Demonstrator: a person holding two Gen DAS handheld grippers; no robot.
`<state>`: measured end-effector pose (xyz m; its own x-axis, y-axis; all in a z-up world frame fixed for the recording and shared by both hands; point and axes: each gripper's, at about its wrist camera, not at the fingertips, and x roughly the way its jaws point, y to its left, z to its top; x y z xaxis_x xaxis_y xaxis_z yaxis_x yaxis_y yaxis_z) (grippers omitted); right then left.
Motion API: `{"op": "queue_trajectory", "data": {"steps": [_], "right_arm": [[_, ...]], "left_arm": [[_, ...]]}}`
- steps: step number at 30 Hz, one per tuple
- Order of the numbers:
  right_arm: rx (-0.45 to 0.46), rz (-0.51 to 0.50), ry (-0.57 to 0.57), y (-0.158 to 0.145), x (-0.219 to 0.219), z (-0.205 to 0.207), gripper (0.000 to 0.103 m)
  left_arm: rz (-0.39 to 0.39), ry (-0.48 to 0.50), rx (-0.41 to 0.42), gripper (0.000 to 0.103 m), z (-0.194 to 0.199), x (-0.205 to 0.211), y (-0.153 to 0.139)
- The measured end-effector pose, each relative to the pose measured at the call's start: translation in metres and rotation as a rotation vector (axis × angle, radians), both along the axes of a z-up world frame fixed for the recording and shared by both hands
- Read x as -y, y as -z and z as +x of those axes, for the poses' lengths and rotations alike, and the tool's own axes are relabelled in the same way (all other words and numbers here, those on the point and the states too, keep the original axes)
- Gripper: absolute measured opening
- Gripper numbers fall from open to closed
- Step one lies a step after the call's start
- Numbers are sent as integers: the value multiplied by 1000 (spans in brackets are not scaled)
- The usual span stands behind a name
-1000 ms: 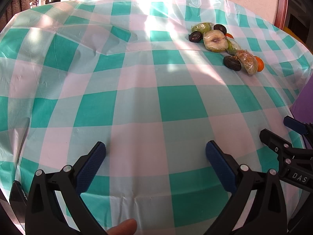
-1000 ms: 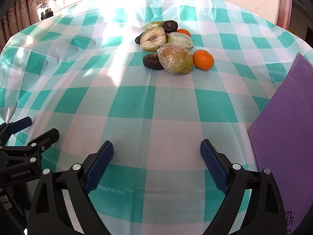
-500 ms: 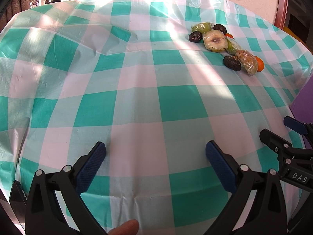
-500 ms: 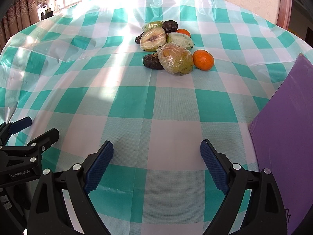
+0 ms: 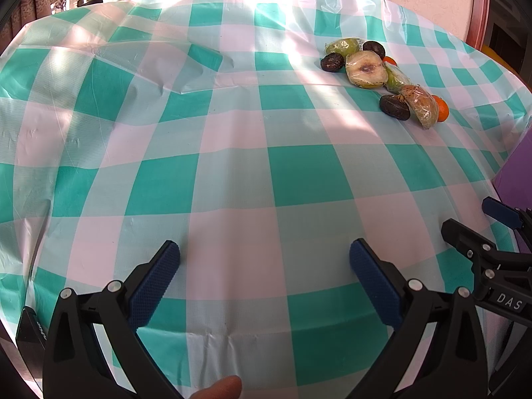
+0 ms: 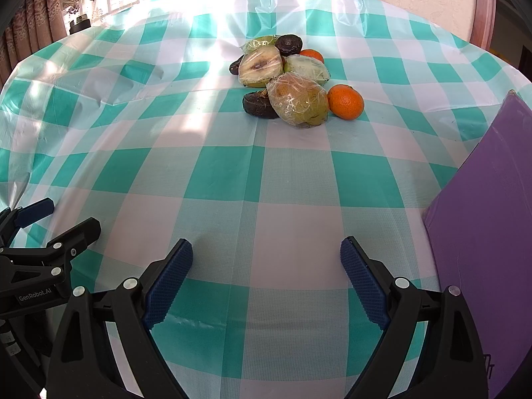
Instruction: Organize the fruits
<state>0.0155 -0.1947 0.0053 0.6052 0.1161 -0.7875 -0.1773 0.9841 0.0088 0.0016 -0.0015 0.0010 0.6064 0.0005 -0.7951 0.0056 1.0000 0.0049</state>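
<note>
A pile of fruit sits far out on the checked tablecloth. It holds a plastic-wrapped pear, a wrapped cut half fruit, an orange, a second orange behind, and dark wrinkled fruits. My right gripper is open over the near cloth, well short of the pile. My left gripper is open too, nothing between its fingers, the pile far up to its right.
A purple board lies at the right on the green and white cloth. Each gripper shows at the other view's edge. A fingertip peeks in at the bottom. Curtains and a window stand behind the table.
</note>
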Motion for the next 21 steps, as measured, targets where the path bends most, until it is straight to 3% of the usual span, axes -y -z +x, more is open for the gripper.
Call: {"op": "queue_trajectory", "data": {"steps": [14, 21], "right_arm": [[1, 0, -2, 0, -1, 2, 87], [46, -1, 47, -8, -5, 42, 87]], "left_arm": [[1, 0, 0, 102, 0, 0, 0], [-2, 12, -2, 102, -1, 0, 2]]}}
